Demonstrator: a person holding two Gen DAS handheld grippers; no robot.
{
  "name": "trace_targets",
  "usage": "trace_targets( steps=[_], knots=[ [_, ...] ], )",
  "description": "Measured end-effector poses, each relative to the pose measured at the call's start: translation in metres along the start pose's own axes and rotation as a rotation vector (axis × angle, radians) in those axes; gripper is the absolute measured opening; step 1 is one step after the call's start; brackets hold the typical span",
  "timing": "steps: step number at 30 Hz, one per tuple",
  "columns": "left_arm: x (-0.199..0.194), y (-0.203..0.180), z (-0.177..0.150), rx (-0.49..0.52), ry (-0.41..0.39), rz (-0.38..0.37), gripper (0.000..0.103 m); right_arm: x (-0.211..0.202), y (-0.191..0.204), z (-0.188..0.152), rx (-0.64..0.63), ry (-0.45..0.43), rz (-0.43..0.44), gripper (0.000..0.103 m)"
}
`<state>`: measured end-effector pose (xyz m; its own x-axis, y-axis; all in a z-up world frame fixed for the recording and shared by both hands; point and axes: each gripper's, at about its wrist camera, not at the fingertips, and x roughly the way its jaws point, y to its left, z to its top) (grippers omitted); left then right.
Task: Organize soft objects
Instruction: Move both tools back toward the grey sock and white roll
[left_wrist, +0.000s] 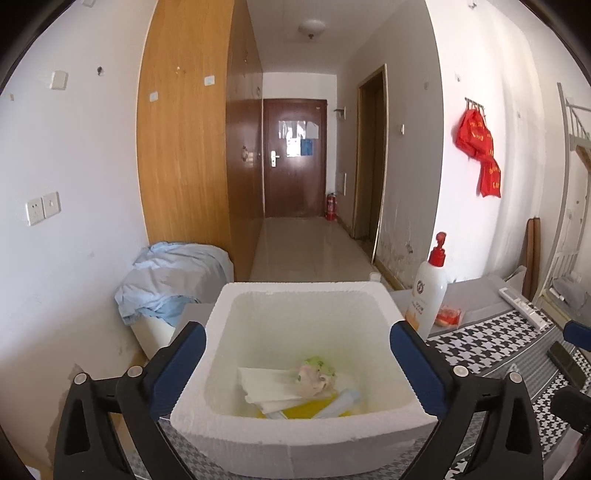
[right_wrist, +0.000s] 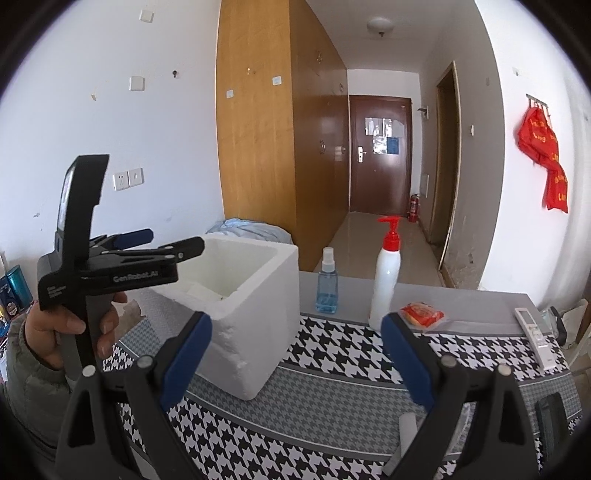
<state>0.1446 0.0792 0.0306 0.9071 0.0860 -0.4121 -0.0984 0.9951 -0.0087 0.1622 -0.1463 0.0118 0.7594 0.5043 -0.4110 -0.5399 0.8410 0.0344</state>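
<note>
A white foam box (left_wrist: 295, 435) stands on the houndstooth table; it also shows in the right wrist view (right_wrist: 258, 314). Inside lie a crumpled pale cloth (left_wrist: 317, 376), a folded white cloth (left_wrist: 269, 387) and yellow and blue soft items (left_wrist: 306, 408). My left gripper (left_wrist: 297, 354) is open and empty, its fingers spread either side of the box above its rim; it shows from the side in the right wrist view (right_wrist: 166, 240). My right gripper (right_wrist: 297, 350) is open and empty over the table right of the box.
A white pump bottle (right_wrist: 386, 280), a blue spray bottle (right_wrist: 327, 284), an orange packet (right_wrist: 423, 314) and a remote (right_wrist: 535, 336) sit on the table. A white roll (right_wrist: 408, 428) lies near the front. A blue sheet (left_wrist: 173, 277) covers a bin behind the box.
</note>
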Motion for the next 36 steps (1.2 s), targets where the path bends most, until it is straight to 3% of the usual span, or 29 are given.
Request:
trace_targets(
  steps=[16, 36],
  knots=[
    [-0.046, -0.015, 0.001, 0.025, -0.069, 0.000, 0.102, -0.033, 0.001, -0.003, -0.006, -0.047, -0.003, 0.095],
    [-0.097, -0.041, -0.025, 0.006, -0.148, -0.071, 0.102, -0.073, -0.006, -0.013, -0.027, -0.110, -0.042, 0.095]
  ],
)
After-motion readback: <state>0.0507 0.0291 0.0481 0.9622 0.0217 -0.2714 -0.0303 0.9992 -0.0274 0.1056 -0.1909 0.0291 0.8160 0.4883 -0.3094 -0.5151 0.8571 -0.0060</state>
